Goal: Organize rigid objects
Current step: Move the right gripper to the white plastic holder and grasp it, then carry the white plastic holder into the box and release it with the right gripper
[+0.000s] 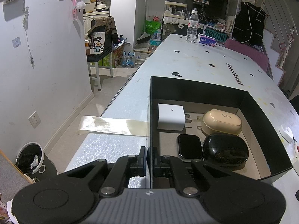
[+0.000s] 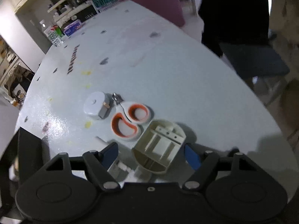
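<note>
My left gripper (image 1: 149, 155) is shut on the near left wall of a black box (image 1: 188, 90) on the white table. Inside the box lie a white charger cube (image 1: 170, 116), a beige earbud case (image 1: 222, 122), a black oval case (image 1: 225, 150) and a smartwatch (image 1: 189, 148). In the right wrist view my right gripper (image 2: 151, 154) is open, its blue pads either side of a cream plastic part (image 2: 160, 150) on the table. Just beyond lie white and orange scissors (image 2: 130, 120) and a white round tape measure (image 2: 96, 105).
A strip of tape (image 1: 112, 126) hangs over the table's left edge beside the box. A water bottle (image 1: 192, 26) and a tissue pack (image 1: 206, 40) stand at the table's far end. A pink chair (image 1: 246, 53) is at the right. A bin (image 1: 30, 159) stands on the floor at left.
</note>
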Demonstrator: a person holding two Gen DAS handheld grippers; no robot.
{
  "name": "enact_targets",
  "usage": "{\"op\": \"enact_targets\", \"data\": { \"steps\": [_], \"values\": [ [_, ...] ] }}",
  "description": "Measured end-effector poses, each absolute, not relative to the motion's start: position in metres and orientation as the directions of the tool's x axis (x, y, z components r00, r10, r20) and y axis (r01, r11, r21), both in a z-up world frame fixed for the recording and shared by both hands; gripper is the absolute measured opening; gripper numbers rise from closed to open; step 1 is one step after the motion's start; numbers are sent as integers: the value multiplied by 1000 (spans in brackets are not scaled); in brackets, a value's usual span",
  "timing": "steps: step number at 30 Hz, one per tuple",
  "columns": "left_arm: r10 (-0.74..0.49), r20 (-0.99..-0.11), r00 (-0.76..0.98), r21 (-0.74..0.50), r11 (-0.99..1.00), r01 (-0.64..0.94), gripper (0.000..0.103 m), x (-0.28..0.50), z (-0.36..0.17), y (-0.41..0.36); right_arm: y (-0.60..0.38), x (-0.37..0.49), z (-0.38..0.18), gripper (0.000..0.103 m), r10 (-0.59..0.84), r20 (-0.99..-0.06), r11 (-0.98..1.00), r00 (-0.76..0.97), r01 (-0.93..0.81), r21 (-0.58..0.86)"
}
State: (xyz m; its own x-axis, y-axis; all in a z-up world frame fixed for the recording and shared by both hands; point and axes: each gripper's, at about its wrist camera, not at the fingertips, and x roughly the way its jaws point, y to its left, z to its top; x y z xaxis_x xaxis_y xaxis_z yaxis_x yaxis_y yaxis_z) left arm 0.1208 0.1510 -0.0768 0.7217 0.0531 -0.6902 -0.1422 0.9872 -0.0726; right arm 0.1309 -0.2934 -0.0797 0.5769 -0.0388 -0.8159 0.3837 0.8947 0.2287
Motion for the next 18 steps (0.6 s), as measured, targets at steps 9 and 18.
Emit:
{"op": "enact_targets", "data": {
  "steps": [9, 18],
  "values": [
    [53, -690, 721, -72, 987, -142, 6, 121, -77, 151, -271, 137, -88, 60, -140, -824, 950, 549, 308, 44],
    [54, -690, 721, -71, 987, -143, 6, 121, -77, 151, -270, 116, -57, 54, -123, -754, 951, 645, 293, 95]
  ]
}}
